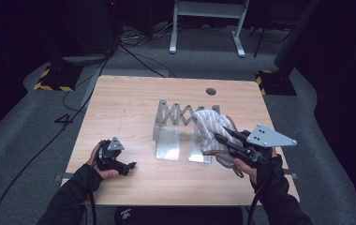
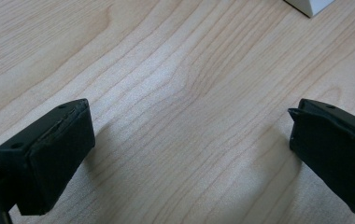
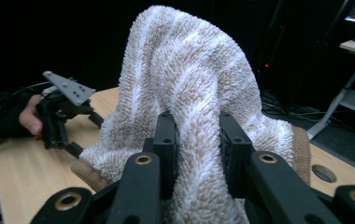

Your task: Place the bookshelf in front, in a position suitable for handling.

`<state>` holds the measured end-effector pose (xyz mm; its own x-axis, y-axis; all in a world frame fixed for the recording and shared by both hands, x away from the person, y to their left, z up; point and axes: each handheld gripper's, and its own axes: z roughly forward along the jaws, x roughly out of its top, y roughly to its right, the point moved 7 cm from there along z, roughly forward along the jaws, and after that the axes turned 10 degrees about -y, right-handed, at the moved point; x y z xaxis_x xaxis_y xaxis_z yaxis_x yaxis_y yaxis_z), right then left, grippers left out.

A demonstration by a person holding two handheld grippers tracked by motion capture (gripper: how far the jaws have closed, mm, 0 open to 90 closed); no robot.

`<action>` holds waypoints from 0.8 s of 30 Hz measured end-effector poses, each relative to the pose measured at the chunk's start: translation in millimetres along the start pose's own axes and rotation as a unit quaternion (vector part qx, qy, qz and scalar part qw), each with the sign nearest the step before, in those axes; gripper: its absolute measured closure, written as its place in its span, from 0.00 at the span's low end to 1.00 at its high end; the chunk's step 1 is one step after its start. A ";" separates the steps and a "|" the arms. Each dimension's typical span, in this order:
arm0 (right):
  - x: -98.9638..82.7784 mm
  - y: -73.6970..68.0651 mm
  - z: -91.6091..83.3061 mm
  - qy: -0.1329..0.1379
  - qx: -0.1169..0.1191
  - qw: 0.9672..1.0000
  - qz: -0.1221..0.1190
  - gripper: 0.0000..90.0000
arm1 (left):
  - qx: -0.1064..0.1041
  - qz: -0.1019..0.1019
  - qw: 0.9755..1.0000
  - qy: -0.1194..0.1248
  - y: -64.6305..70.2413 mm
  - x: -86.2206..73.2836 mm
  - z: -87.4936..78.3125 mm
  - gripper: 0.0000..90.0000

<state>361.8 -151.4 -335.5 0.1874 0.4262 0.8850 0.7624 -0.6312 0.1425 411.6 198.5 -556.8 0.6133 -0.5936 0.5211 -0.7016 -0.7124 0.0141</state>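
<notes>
**Towel draped on rack, right tongs clamped on its near fold**

Status. The striped towel (image 1: 210, 129) lies heaped over the right end of the metal accordion rack (image 1: 174, 115), directly ahead of the right tongs (image 1: 220, 137). In the right gripper view the towel (image 3: 189, 93) rises in a hump above the jaws, and a fold of it is pinched between them; the right tongs (image 3: 196, 140) are therefore closed on the towel. A tan hem edge trails below and toward the holder of these tongs.

Done, as judged from the layout: the towel is gripped and already rests on the rack. Left to do, as judged: either spread and settle it over the rack arms or lift it clear; the pictures do not settle which.

Left tongs. The left tongs (image 1: 130, 165) rest low on the table (image 1: 129, 98), well apart from the towel and to the left of the rack. In the left gripper view their jaws stand wide apart over bare wood, holding nothing.

Surroundings. A round cable hole (image 1: 211, 91) sits in the table beyond the rack. The rack's two flat base plates lie between the two tongs.

Obstructions. The rack's upright lattice stands just beyond the towel and could snag the pile or the hem if the towel is pulled sideways.
</notes>
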 end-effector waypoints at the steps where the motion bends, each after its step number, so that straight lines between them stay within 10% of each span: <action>1: 2.0 -4.7 2.4 -0.004 -0.001 1.000 -0.006 0.81 | 0.000 0.000 1.000 0.000 0.0 0.0 0.0 0.00; 7: -14.4 -9.2 44.7 -0.071 -0.046 0.996 -0.027 0.81 | -0.001 0.000 1.000 0.001 0.3 0.0 0.1 0.00; 15: -64.5 11.4 87.4 -0.135 -0.091 0.986 0.020 0.80 | -0.004 0.002 1.000 0.000 0.3 0.6 0.5 0.00; 24: -88.9 21.1 104.2 -0.125 -0.121 0.984 0.033 0.80 | -0.002 0.003 1.000 -0.001 0.4 1.4 0.7 0.00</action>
<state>425.8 -135.1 -457.4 0.4012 0.5052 0.7641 0.5791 -0.7862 0.2158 412.4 197.2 -556.7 0.6098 -0.5987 0.5193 -0.7067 -0.7073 0.0145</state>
